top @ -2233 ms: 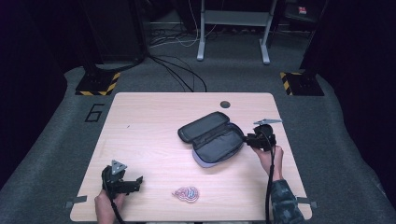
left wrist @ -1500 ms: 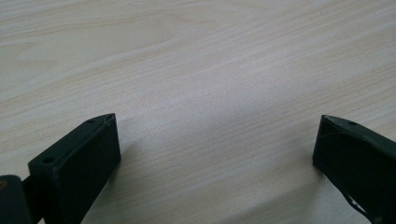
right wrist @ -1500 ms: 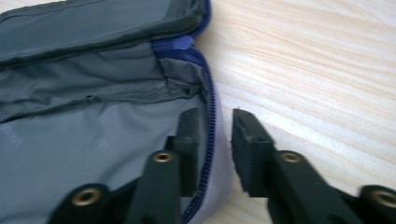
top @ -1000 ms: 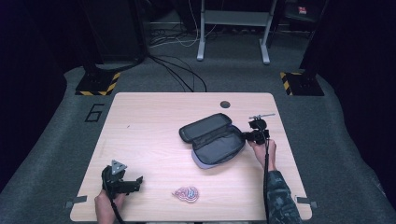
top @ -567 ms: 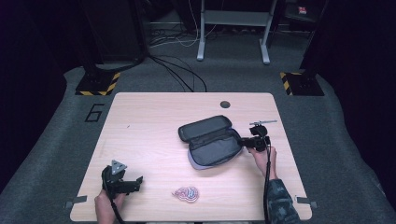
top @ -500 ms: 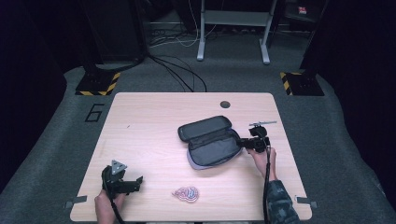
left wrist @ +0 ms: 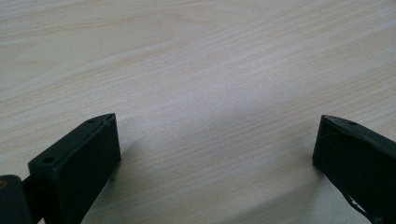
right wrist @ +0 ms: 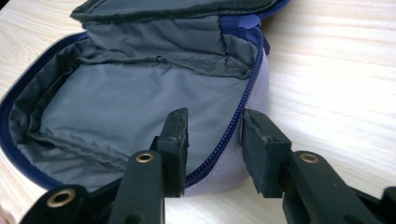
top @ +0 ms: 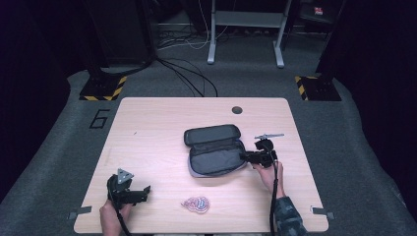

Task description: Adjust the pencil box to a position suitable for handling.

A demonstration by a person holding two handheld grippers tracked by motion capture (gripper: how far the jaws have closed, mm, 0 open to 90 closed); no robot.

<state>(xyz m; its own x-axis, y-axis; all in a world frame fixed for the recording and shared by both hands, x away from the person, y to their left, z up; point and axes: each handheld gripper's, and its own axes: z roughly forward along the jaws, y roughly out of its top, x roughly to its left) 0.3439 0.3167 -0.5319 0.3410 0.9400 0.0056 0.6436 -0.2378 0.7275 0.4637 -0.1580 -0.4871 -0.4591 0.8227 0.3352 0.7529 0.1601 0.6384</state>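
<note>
Pouch (right wrist: pixel 140 107) lid cut off; right gripper (right wrist: pixel 215 140) jaws straddle rim.

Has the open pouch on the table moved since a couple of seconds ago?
Yes. The pouch slid slightly left, farther from the table's right edge, with its lid opened flatter.

Light wood-grain worktop (top: pixel 147 128), rectangular with rounded corners, one small dark round spot (top: pixel 237 109) near the far edge, right of centre. Lying on it: an open zip pouch (top: pixel 215 156) right of centre, grey lining up, blue zipper, lid flap folded back toward the far side; and a small flat pink-and-blue patterned item (top: pixel 195 203) near the near edge, well apart from the pouch. A thin metal tool (top: pixel 269 135) lies just beyond the pouch's right end; what kind, I can't tell.
</note>
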